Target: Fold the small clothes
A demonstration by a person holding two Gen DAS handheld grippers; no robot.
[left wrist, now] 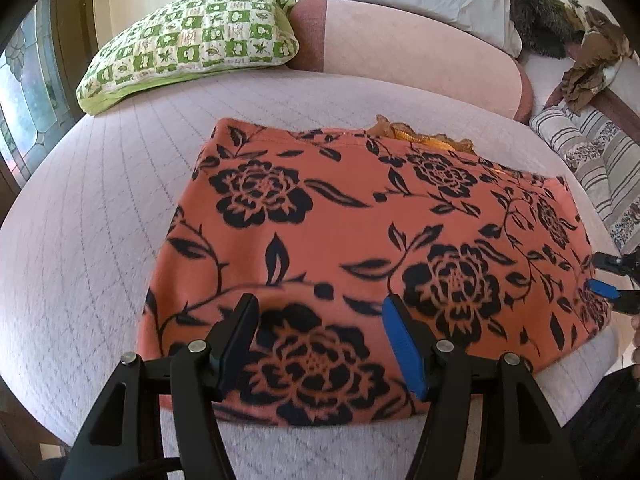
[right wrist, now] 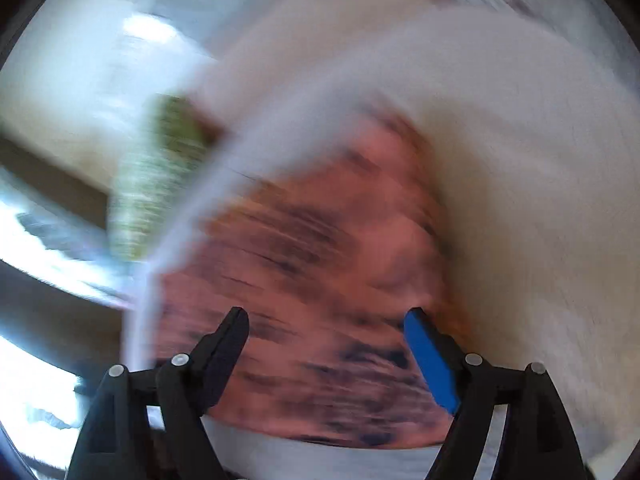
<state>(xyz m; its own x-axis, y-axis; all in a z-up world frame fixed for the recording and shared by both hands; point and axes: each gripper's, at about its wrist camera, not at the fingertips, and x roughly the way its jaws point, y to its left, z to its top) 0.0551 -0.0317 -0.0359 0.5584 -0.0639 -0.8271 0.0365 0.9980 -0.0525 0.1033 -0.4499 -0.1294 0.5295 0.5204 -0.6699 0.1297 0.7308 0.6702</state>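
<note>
Left wrist: green pillow (left wrist: 188, 36), striped cushion (left wrist: 592, 160) flanking floral garment (left wrist: 360, 240).

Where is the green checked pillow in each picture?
Left wrist view: the pillow lies sharp at the upper left, behind the orange flowered cloth.
Right wrist view: the pillow is a blurred green streak at the middle left.
Shared landmark: the orange flowered cloth, which fills the middle of both views.
</note>
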